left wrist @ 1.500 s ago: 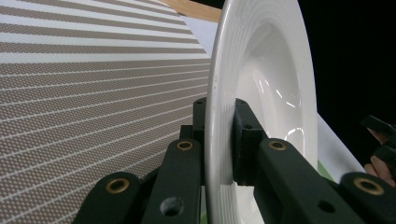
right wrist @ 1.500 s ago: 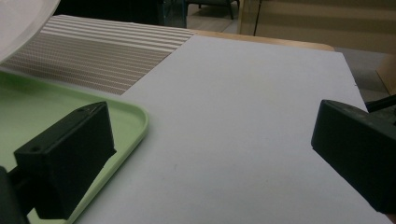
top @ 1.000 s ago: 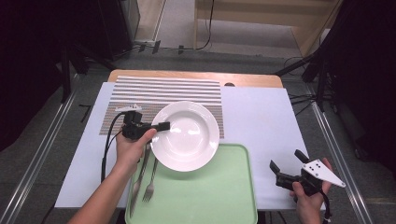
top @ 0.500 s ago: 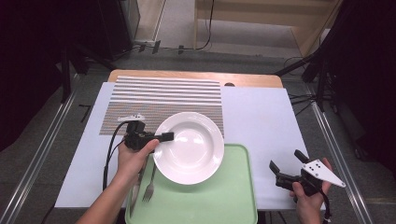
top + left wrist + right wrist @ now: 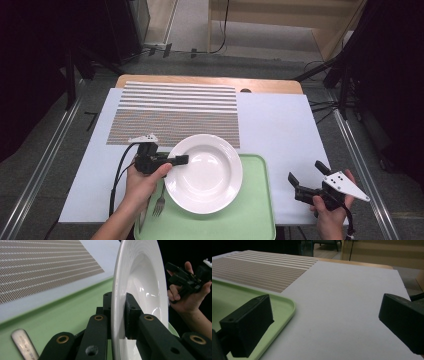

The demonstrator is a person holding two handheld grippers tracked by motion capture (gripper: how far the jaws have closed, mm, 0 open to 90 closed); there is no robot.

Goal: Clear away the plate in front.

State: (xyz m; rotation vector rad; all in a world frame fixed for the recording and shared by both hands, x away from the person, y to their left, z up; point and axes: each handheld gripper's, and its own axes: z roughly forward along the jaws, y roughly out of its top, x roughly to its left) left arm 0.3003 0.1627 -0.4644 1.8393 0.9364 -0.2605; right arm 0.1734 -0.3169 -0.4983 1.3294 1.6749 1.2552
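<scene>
One plate (image 5: pixel 204 172) rim in left tool (image 5: pixel 181 160), overhanging tray (image 5: pixel 250 220) edge.

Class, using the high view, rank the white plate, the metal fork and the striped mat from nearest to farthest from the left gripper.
1. White plate, clamped in the left gripper.
2. Metal fork, just below, on the green tray.
3. Striped mat, behind it.

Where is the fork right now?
In the high view, the fork lies on the green tray's left part, beside the white plate.
</scene>
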